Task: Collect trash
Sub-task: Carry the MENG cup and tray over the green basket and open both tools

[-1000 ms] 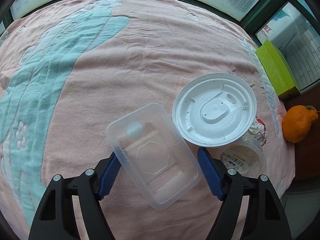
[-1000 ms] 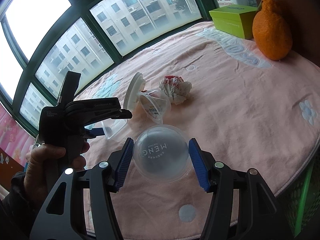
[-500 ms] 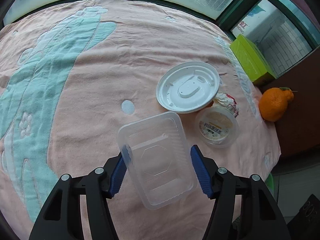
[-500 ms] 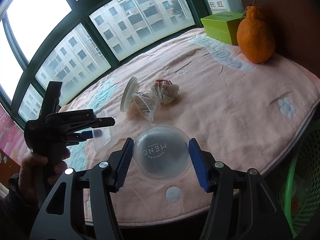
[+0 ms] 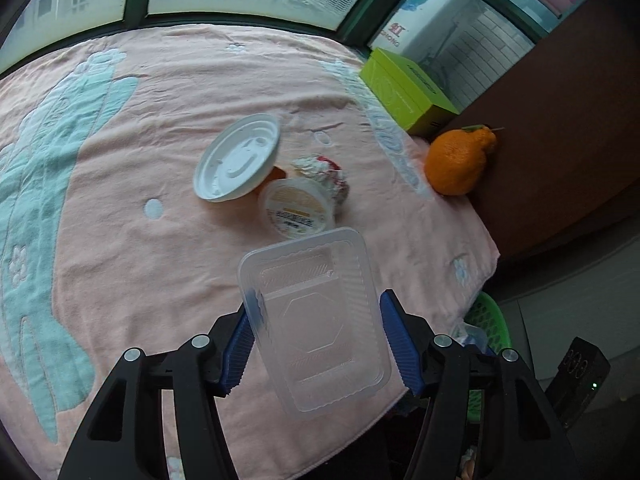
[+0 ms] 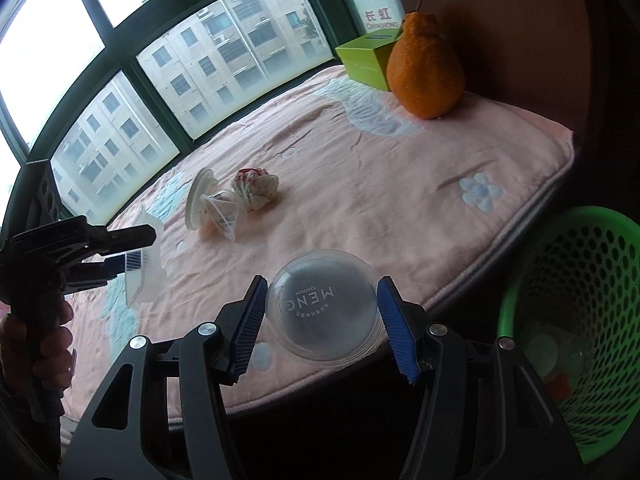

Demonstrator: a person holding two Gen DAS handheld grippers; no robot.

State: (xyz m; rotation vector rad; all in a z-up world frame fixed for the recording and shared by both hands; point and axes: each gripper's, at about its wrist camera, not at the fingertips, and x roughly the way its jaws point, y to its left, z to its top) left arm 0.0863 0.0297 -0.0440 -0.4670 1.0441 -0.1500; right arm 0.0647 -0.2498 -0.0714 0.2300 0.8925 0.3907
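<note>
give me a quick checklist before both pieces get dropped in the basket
1. Left tongs clamped on the clear tray: ok, both pads press its long sides.
2. Right tongs clamped on the clear dome lid: ok.
3. Green basket in reach and open: ok, it stands just past the table edge, to the right.
4. Dome lid above the basket: not ok, it hangs over the pink cloth.
5. Tray above the basket: not ok, it hangs over the table edge.
6. Room in the basket: ok, only a few pieces at the bottom.
</note>
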